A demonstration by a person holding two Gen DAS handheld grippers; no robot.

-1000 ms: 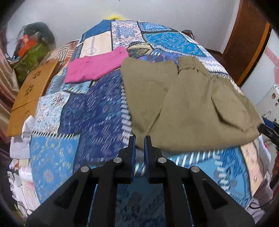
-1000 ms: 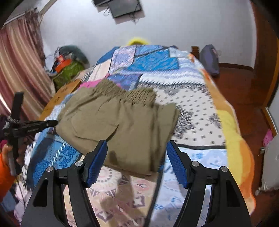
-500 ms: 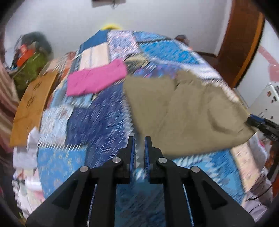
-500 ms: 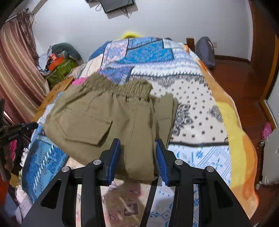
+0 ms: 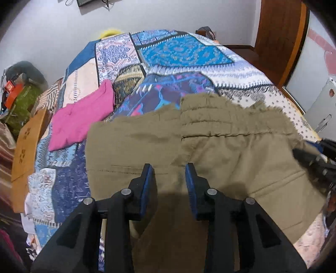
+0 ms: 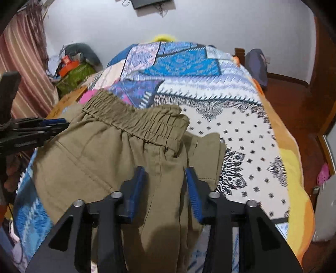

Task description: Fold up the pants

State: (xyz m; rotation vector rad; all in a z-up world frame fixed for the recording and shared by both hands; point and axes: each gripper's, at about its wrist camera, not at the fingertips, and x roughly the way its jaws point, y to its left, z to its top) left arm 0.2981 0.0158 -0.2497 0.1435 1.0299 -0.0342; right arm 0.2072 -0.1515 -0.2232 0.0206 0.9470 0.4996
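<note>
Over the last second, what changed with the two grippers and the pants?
The left gripper moved from the bedspread's near edge in over the khaki pants; its jaws have just been opening, cloth below them, not pinched. The right gripper came in lower over the pants' folded edge, its jaws closing; a grip isn't clear. The pants stay folded on the bed, and the pink garment lies where it was.

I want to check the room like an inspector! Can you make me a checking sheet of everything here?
Surface: bed with patchwork quilt.
Job's things: olive pants lying partly folded on the quilt.
Clutter: pink garment beside the pants; wooden board at the bed's edge.
Grippers: left claw and right claw both open above the pants; left has just been opening, right closing.
Cables: wires dangling from a wall screen.
Surroundings: striped curtain, wooden door.
</note>
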